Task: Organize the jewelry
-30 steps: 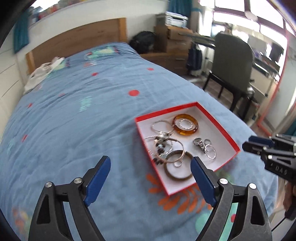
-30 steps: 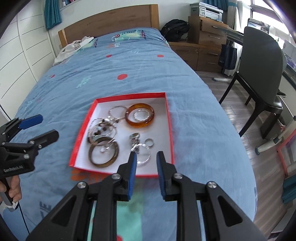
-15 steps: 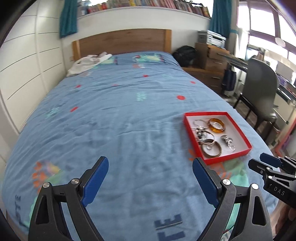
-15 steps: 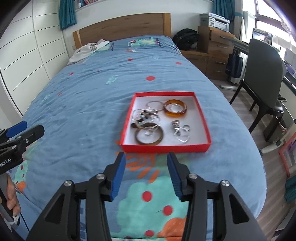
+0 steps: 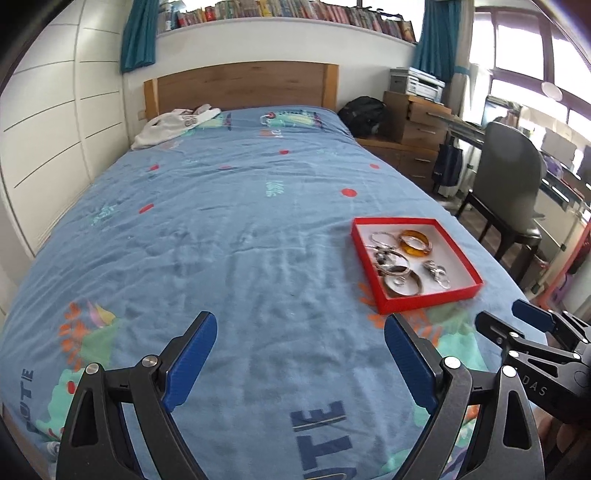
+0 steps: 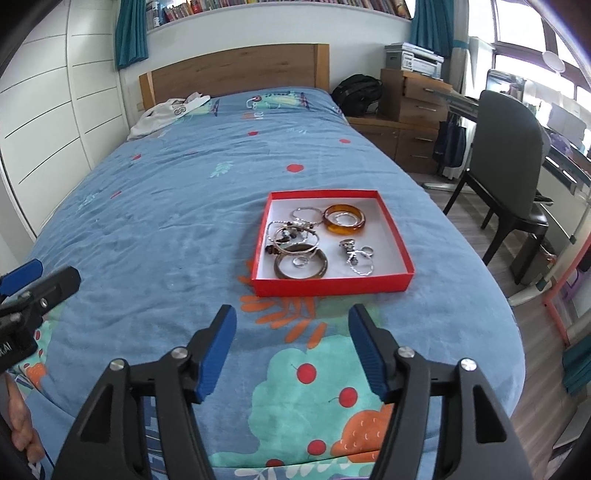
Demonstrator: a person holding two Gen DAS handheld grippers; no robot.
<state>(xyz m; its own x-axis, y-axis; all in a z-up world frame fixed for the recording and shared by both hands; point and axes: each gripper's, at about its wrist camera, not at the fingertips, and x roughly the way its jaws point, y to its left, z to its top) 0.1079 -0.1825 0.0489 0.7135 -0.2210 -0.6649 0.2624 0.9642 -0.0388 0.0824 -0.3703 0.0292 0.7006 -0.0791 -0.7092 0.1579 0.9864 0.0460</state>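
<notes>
left tongs (image 5: 299,363): spread wide, holding nothing
right tongs (image 6: 291,349): spread too, holding nothing
red box (image 6: 332,285): on the bed (image 6: 166,221), jewelry inside

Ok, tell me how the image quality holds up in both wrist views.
Left wrist: strong fisheye bending of the headboard, window blown out, red box sharp. Right wrist: same barrel distortion, dark corners, glare at the window, jewelry in the box crisp, open tongs in focus.
</notes>
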